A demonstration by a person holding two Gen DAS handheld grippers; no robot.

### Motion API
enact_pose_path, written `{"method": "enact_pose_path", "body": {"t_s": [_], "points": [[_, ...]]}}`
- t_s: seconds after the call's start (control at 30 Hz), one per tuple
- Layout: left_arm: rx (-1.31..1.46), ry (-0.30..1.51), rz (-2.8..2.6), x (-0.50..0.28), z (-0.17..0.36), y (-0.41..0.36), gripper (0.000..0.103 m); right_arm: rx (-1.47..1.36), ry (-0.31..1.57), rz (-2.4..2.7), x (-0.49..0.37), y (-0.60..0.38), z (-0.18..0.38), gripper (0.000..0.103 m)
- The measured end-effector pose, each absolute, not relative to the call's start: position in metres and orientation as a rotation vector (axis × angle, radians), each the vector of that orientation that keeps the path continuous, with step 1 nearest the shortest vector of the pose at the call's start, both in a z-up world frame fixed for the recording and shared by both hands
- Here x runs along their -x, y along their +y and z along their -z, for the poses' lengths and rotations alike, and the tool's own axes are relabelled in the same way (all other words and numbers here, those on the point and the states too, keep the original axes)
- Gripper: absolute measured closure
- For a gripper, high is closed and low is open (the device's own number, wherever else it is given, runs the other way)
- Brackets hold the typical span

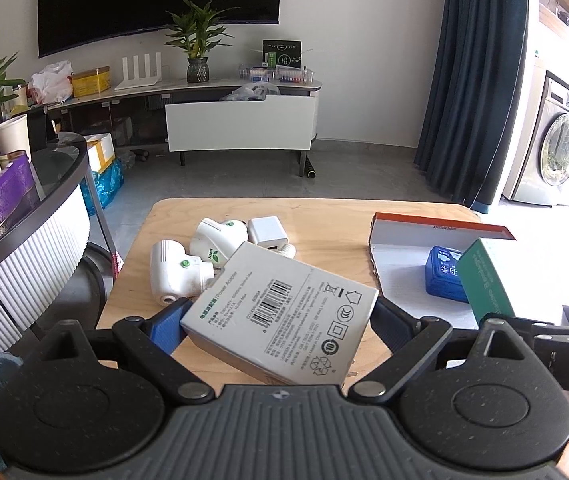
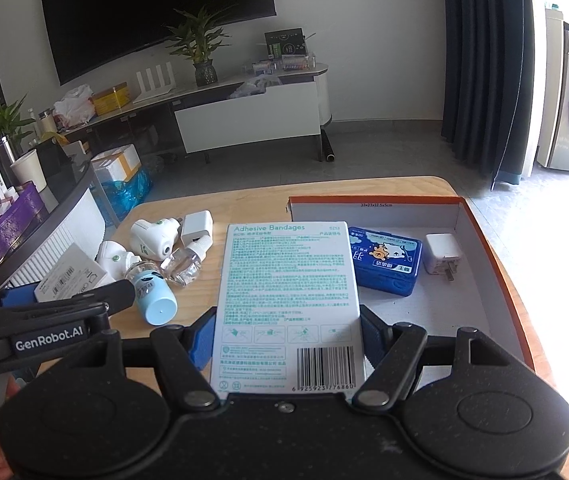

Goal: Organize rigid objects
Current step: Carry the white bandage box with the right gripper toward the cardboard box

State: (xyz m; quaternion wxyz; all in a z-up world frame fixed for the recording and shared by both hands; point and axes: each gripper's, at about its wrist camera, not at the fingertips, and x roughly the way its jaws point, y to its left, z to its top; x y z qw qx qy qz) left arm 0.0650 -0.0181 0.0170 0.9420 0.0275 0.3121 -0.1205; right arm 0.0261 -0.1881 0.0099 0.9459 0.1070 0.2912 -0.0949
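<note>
My left gripper [image 1: 280, 320] is shut on a grey power adapter box [image 1: 284, 312], held tilted above the wooden table [image 1: 324, 216]. My right gripper [image 2: 286, 338] is shut on a white adhesive bandages box [image 2: 288, 300], which shows as a green box [image 1: 484, 276] in the left wrist view. Both boxes hang near the orange-rimmed cardboard tray [image 2: 480, 232]. In the tray lie a blue tin [image 2: 386, 260] and a white plug [image 2: 442, 256]. Two white plug-in devices [image 1: 188, 264] and a white charger cube [image 1: 266, 232] lie on the table's left part.
A light-blue capped bottle [image 2: 152, 296] and a clear bottle [image 2: 184, 264] lie left of the bandages box. A round counter [image 1: 24, 216] with boxes stands at the left. Farther off are a TV stand [image 1: 240, 120], a curtain and a washing machine [image 1: 552, 152].
</note>
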Motion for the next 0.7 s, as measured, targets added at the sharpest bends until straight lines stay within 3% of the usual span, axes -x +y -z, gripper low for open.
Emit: {"method": "enact_pose_path", "body": {"t_s": [0.7], "points": [[-0.080,0.647,0.322,-0.059,-0.011,-0.050,0.006,-0.235,0.579,0.260,-0.009,-0.217,-0.008,0.019]]}}
